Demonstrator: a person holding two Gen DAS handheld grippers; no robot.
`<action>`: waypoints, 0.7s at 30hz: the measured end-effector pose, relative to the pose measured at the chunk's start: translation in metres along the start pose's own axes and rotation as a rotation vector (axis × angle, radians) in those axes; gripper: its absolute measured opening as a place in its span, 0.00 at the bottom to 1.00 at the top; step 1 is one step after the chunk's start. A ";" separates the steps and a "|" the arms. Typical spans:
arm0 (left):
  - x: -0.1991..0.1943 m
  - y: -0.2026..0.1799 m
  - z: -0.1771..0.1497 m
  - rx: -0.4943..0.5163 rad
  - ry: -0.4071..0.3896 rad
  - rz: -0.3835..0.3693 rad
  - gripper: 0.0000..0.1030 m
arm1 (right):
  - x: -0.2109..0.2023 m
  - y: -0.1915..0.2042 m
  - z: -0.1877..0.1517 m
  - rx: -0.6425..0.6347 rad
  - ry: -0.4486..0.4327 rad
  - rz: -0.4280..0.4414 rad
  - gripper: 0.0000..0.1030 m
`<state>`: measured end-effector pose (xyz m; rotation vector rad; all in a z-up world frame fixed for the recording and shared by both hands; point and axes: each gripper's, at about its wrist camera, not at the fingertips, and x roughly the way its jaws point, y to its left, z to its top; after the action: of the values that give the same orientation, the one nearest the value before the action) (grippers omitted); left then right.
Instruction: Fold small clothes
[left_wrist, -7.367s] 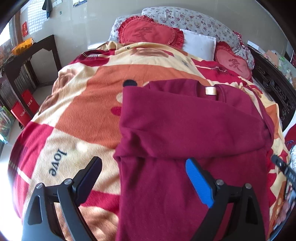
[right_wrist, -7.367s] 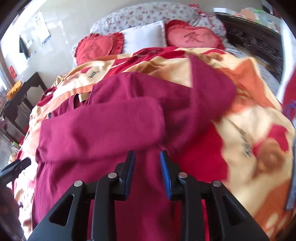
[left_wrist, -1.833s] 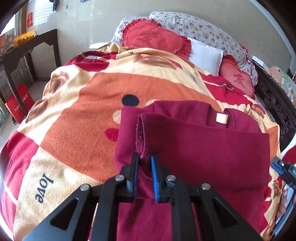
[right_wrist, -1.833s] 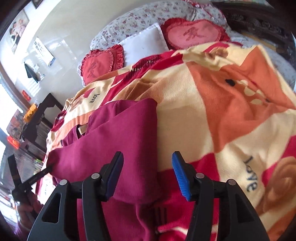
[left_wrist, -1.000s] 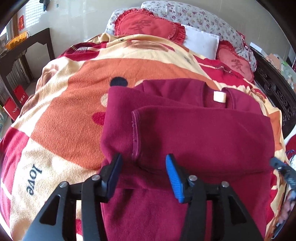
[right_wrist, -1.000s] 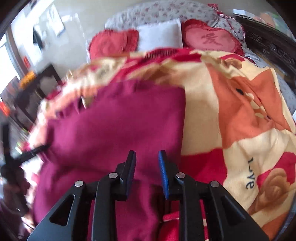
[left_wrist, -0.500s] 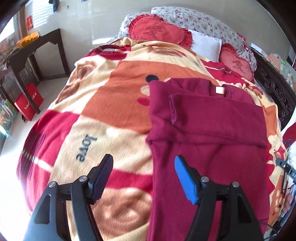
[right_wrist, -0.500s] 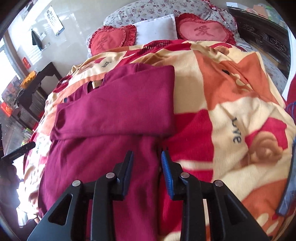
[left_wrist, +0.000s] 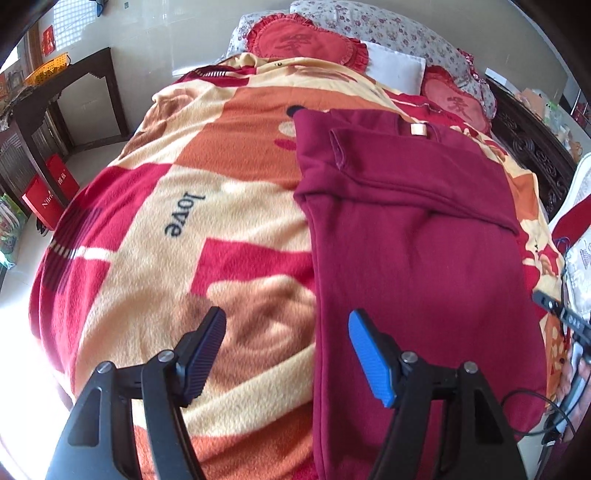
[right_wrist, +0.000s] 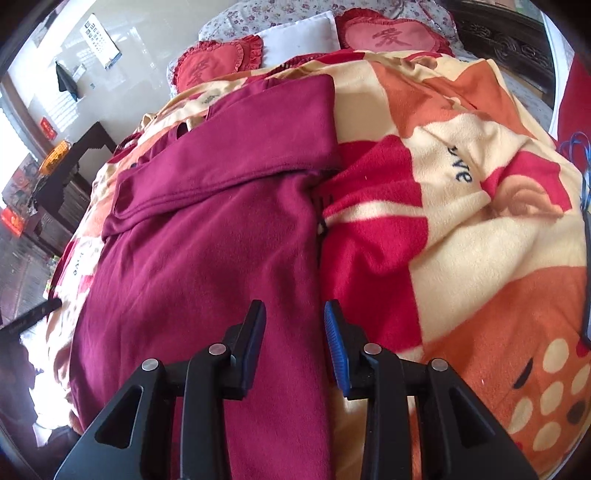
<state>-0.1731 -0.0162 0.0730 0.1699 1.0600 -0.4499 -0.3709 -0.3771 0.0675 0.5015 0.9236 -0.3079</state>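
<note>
The left gripper (left_wrist: 286, 349), jaws wide and empty, hangs over the left side edge of the dark red fleece sweater (left_wrist: 413, 236). This garment lies lengthwise on the orange and red fleece blanket (left_wrist: 177, 206), sleeves folded across (collar far). The right gripper (right_wrist: 294, 334), jaws narrowly apart, straddles its right edge.

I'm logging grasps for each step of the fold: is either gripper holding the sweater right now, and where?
Nothing is held. The left gripper is open above the sweater edge; the right gripper is open over its other side edge.
</note>
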 end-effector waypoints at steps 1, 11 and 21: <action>-0.001 0.001 -0.004 -0.008 -0.002 -0.010 0.71 | 0.004 0.000 0.002 0.005 -0.012 0.003 0.15; -0.013 0.008 -0.025 -0.019 -0.006 -0.043 0.73 | 0.012 -0.015 0.011 0.052 -0.051 -0.037 0.00; -0.012 0.004 -0.042 -0.052 0.045 -0.130 0.74 | -0.047 -0.015 -0.036 0.000 0.022 0.104 0.14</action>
<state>-0.2100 0.0050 0.0626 0.0657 1.1302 -0.5370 -0.4293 -0.3691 0.0839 0.5516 0.9158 -0.2079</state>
